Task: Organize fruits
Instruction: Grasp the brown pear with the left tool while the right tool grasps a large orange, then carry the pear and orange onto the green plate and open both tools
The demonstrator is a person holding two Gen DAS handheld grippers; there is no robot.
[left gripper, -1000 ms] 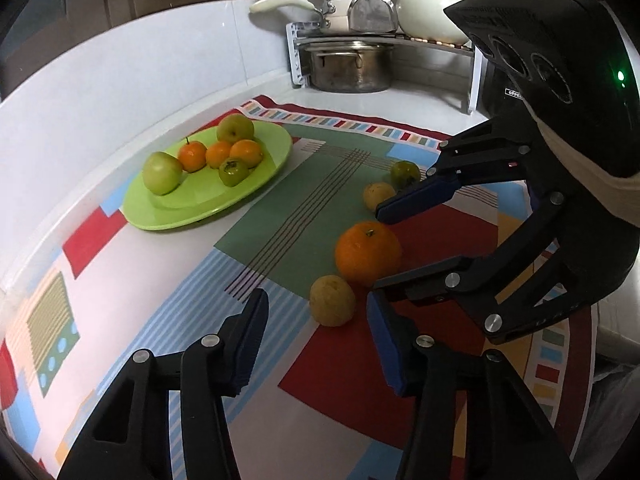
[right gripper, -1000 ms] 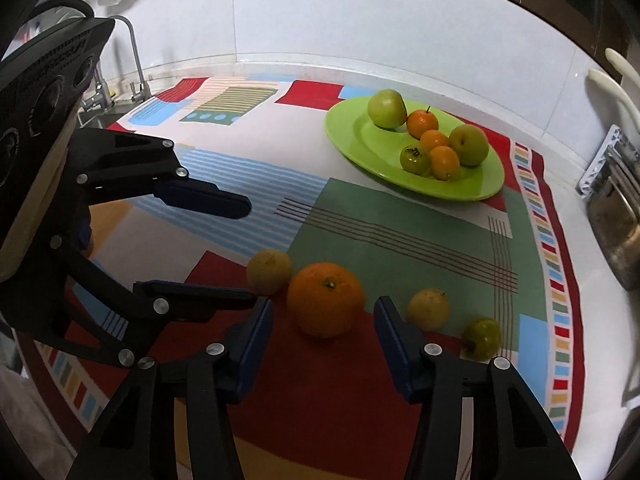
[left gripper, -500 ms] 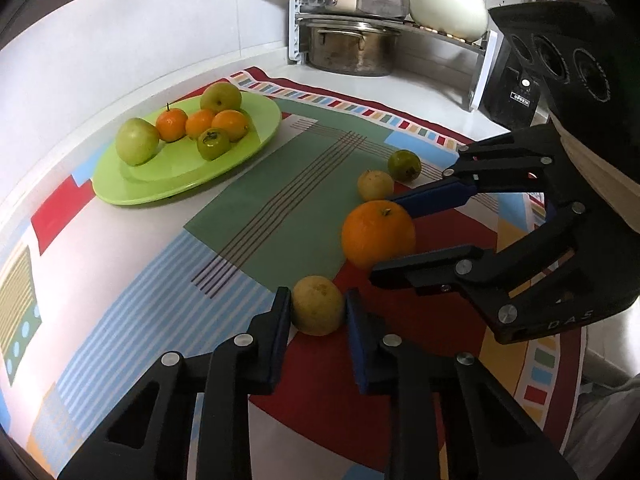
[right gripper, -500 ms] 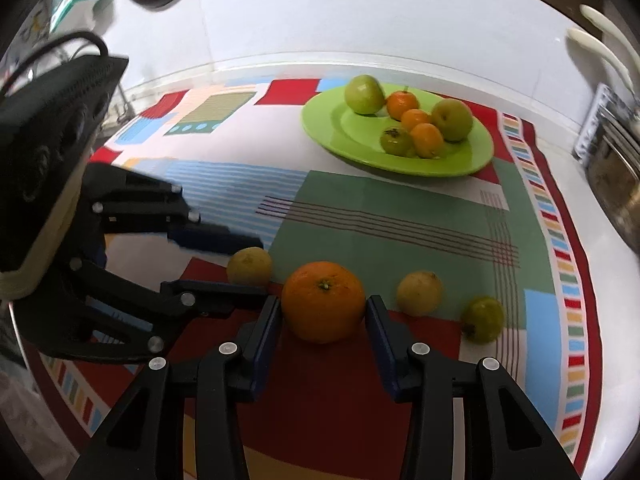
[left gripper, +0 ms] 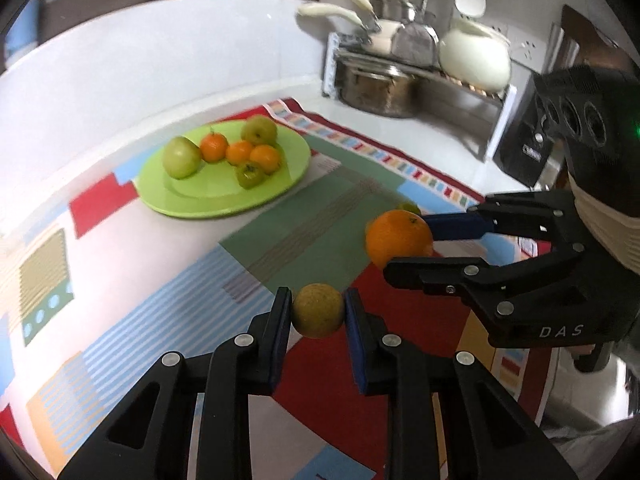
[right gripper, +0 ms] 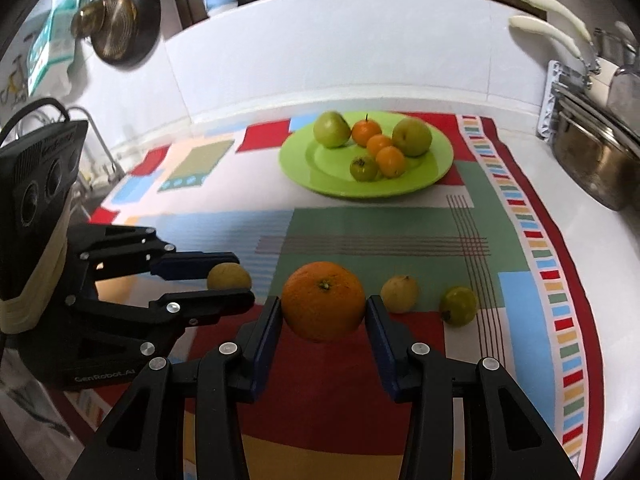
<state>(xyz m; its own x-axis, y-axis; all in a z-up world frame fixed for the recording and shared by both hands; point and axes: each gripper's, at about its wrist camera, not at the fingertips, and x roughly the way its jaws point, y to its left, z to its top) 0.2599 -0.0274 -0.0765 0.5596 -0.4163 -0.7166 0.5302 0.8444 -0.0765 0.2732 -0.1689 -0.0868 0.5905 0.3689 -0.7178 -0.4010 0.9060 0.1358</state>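
Kitchen counter with a white tiled wall, covered by a colourful patchwork cloth (left gripper: 132, 312); pot rack (left gripper: 416, 76) in the far corner.

Left wrist view: the left tongs (left gripper: 318, 312) are clamped on a small yellow-green fruit (left gripper: 317, 310), pads pressing both its sides, and it looks just clear of the cloth. To the right, the right tongs (left gripper: 416, 248) grip the big orange (left gripper: 399, 237). The green plate (left gripper: 208, 204) sits well apart up the cloth, with two green apples, three small oranges and a dull green fruit bunched at its far side. Judgement: carry both fruits level and steady, and set them on the bare near half of the plate so nothing rolls into the pile.

Right wrist view: the right tongs (right gripper: 324, 308) are closed on the orange (right gripper: 323, 301), held at its widest part; rind pebbly, stem end up. The left tongs (right gripper: 228, 276) hold the small fruit (right gripper: 229, 277) at the left. Two fruits lie loose on the cloth: a yellow one (right gripper: 400, 289) just beside the orange and a greenish one (right gripper: 458, 305) further right. Plate (right gripper: 436, 168) straight ahead. Round fruit may slip, so release low.
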